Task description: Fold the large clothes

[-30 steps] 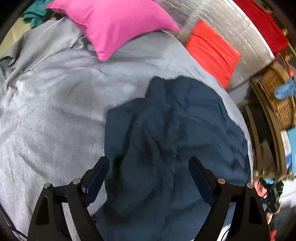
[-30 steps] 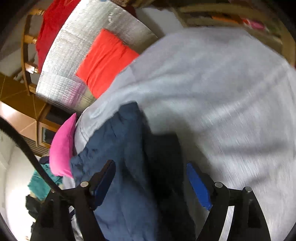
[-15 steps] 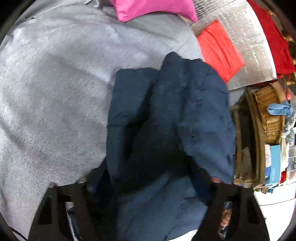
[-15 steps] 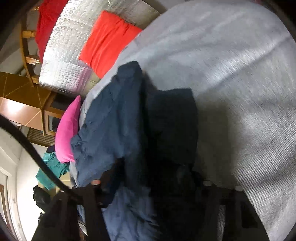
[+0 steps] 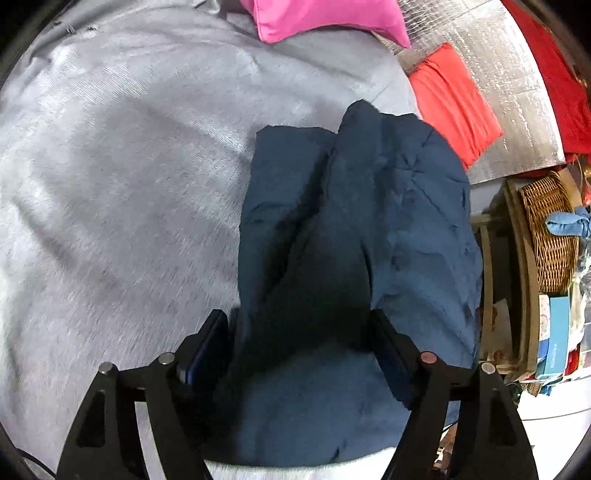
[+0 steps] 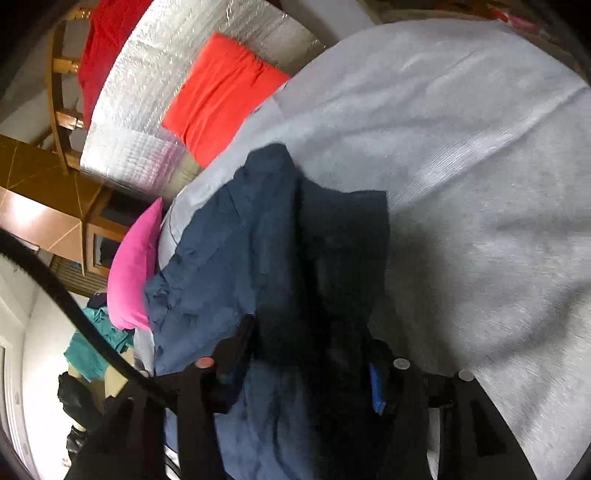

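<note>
At far right, a wicker basket (image 5: pixel 550 229) held blue cloth (image 5: pixel 565 223); both claws, left claw (image 5: pixel 299 343) and right claw (image 6: pixel 308 354), half-open and opening, straddled the navy garment (image 5: pixel 369 206) on the bed (image 5: pixel 129 166).

Two close downward views, perhaps overlapping.

Dark blue garment's (image 5: pixel 354 229) near end beyond bottom edge

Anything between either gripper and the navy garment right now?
Nothing visible. The garment already bunches between the jaws of the left gripper and right gripper, both opening. The pink pillow lies apart on the grey cover.
</note>
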Demonstrator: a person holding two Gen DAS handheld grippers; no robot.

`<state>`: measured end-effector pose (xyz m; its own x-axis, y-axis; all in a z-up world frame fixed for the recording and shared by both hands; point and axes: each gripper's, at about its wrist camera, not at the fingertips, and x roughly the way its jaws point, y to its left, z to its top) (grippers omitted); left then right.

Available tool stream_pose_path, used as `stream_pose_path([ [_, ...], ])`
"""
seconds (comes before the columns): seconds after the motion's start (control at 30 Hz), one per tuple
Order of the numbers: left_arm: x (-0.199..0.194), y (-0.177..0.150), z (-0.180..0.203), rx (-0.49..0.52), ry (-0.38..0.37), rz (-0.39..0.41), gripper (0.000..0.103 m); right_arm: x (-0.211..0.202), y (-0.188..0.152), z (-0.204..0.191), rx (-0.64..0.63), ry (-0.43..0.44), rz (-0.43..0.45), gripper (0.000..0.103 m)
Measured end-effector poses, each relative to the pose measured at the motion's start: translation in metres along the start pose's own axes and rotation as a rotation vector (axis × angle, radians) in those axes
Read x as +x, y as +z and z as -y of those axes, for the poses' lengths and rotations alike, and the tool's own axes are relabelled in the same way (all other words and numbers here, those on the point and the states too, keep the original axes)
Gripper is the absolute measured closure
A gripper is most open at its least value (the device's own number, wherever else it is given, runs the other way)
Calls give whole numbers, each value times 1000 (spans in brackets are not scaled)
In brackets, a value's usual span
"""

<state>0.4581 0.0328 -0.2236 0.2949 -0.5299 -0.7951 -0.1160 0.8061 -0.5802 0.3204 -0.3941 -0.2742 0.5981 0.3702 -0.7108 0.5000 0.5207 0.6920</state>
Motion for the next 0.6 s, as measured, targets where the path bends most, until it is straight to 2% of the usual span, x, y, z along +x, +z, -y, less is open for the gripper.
stream_pose_path([
  [0.27,-41,-53,5,75,-30,90,25,-40,-12,27,62,27,14,32],
  [0.33,-44,-59,-1,53,-44,104,25,-45,-14,36,86,34,12,29],
  [0.47,-56,-66,-18,-8,-75,135,21,-39,-15,44,91,60,-34,28],
  [0.53,-55,-65,-28,-30,-94,133,16,-30,-15,44,76,60,-65,28],
  [0.6,-48,-61,-37,-57,-103,116,16,-20,-16,43,64,58,-91,27],
])
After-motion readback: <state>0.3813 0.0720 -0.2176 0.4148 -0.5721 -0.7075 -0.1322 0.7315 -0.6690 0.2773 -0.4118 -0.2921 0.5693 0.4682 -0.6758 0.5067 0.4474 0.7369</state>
